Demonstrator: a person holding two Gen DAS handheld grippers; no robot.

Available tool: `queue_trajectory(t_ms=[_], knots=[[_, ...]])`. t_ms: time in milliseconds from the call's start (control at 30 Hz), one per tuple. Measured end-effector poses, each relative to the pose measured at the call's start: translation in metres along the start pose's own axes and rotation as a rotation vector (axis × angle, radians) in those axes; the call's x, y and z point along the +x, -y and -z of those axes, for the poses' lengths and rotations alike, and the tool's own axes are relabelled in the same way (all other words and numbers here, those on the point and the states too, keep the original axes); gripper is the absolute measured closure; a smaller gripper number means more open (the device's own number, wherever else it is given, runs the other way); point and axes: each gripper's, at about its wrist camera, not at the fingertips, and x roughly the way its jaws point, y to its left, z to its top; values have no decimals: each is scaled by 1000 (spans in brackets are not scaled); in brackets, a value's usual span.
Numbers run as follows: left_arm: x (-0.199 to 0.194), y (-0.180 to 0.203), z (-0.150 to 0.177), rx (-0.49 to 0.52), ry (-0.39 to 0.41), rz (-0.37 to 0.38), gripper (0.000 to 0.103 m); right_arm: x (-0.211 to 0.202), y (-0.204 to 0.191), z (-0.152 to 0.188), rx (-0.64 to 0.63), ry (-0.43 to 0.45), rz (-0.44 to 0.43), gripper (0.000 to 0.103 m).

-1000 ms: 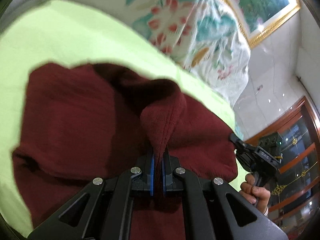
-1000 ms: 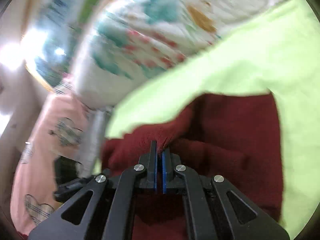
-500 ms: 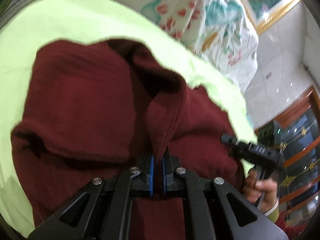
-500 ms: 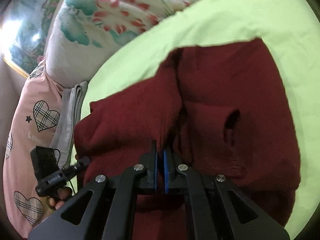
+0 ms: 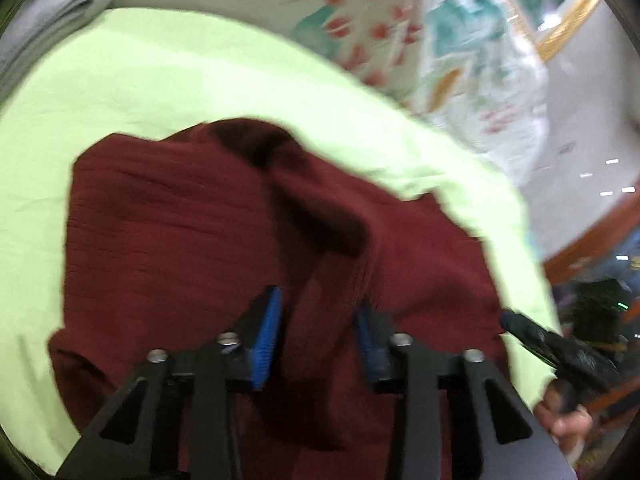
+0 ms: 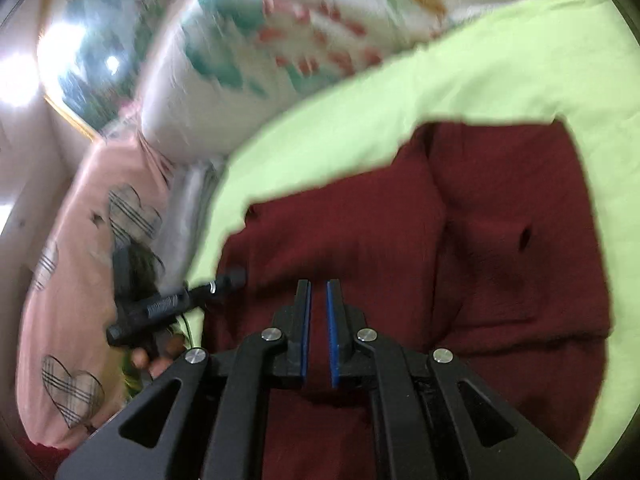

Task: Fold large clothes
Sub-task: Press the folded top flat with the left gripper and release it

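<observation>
A dark red garment [image 5: 168, 248] lies bunched on a light green sheet [image 5: 168, 80]. My left gripper [image 5: 318, 312] is open, its blue pads wide apart, just above a raised fold of the red cloth. In the right wrist view the same garment [image 6: 500, 240] fills the middle. My right gripper [image 6: 316, 300] is open by a narrow gap, with red cloth below it and nothing between the pads. The right gripper also shows at the right edge of the left wrist view [image 5: 560, 352], and the left gripper shows at the left of the right wrist view [image 6: 176, 304].
A floral quilt [image 5: 420, 40] is piled behind the green sheet. A folded grey cloth [image 5: 52, 12] lies at the far left corner. A pink heart-print cover [image 6: 72, 280] hangs at the left of the right wrist view. Both views are motion-blurred.
Both grippers have opened and let go of the red cloth they pinched. The lifted folds have dropped onto the garment. Both grippers have drawn back a little.
</observation>
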Motion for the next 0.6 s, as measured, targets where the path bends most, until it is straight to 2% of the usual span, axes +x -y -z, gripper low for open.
queue_trajectory(t_ms=[33,100,167,267,333,400,500,567,600], knots=[[6,-4,0,-14,-19,-28,82,11,4,3,-5,-38,67,95],[10,-15,0,-57,-26,-13,83,29,19,11,21,-101,157,95],[3,-21,1,-78,-16,-3,83,32,35,16,80,-107,141,95],[-16,-21,6,-65,15,-16,83,18,35,19,103,-75,127,95],[-33,-20,15,-57,22,-13,84,2,29,22,85,-52,127,87],[-51,-22,27,-57,36,-10,84,-18,24,29,78,-25,128,63],[-85,-30,53,-70,65,8,79,-46,18,43,62,12,126,60],[-112,-38,79,-90,87,5,69,-61,17,56,63,27,123,60],[-121,-42,90,-98,94,1,67,-68,17,61,64,32,123,60]])
